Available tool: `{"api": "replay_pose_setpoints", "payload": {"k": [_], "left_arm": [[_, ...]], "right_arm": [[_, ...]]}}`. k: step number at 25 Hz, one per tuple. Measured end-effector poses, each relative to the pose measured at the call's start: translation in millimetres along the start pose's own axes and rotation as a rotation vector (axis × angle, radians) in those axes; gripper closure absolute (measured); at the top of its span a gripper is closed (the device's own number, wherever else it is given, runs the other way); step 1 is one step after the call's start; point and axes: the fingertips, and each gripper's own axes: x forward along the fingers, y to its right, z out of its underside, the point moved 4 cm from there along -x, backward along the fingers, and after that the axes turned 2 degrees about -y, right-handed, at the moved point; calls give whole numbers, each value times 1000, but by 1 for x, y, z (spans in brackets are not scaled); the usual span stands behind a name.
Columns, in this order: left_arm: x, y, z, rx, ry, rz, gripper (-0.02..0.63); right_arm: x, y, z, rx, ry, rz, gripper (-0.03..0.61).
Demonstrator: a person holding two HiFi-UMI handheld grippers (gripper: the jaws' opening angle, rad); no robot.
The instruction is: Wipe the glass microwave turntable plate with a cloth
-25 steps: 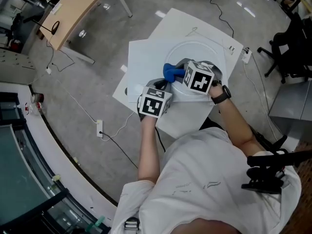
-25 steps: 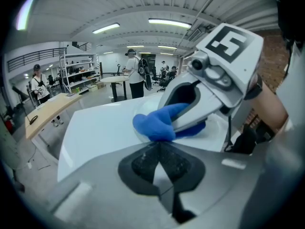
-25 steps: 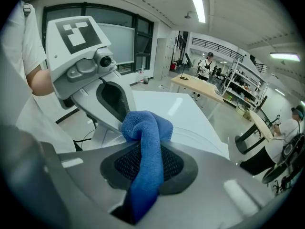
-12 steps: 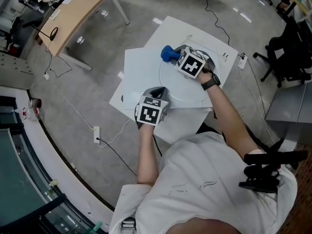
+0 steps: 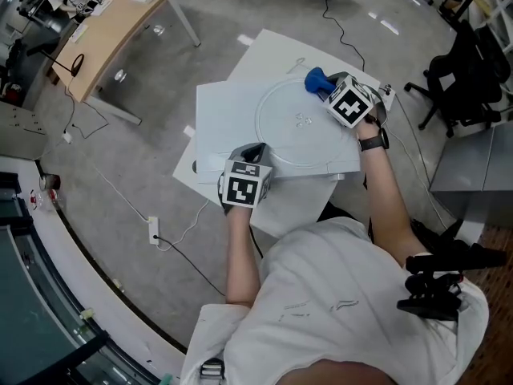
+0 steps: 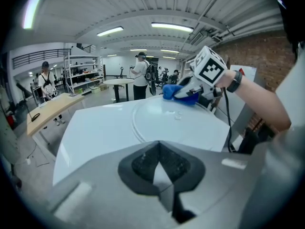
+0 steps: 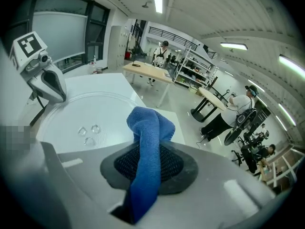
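Observation:
The round glass turntable plate [image 5: 280, 139] lies flat on a white board [image 5: 220, 127] on the table. Three small clear nubs [image 5: 302, 119] mark its middle. My right gripper [image 5: 329, 88] is shut on a blue cloth [image 5: 317, 79], which rests at the plate's far right rim. In the right gripper view the cloth [image 7: 147, 128] bulges out between the jaws above the plate [image 7: 81, 113]. My left gripper [image 5: 255, 152] sits at the board's near edge, just short of the plate's rim [image 6: 138, 128], jaws shut with a thin pale edge between the pads.
A wooden desk [image 5: 104, 34] stands at the far left and a black chair [image 5: 465, 70] at the right. A power strip [image 5: 152, 229] and cables lie on the floor. People stand far back [image 6: 143, 78] in the room.
My right gripper has swept the blue cloth from the plate's left side along the far rim to the far right. The left gripper has stayed at the board's near edge.

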Motion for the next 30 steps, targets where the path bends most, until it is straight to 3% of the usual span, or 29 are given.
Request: {"api": "replay_pose_setpoints", "payload": {"k": [7, 13, 20, 30], "left_arm": [[2, -8, 1, 51, 8, -39, 611], [4, -6, 0, 76, 0, -30, 611], [5, -3, -2, 92, 1, -14, 611], [4, -6, -2, 70, 19, 4, 611]], "right_arm": [[-37, -11, 45, 38, -70, -5, 499], [-62, -52, 61, -29, -106, -103, 497], [-76, -116, 56, -111, -30, -235, 493], [-60, -176, 3, -185, 170, -339, 476]]}}
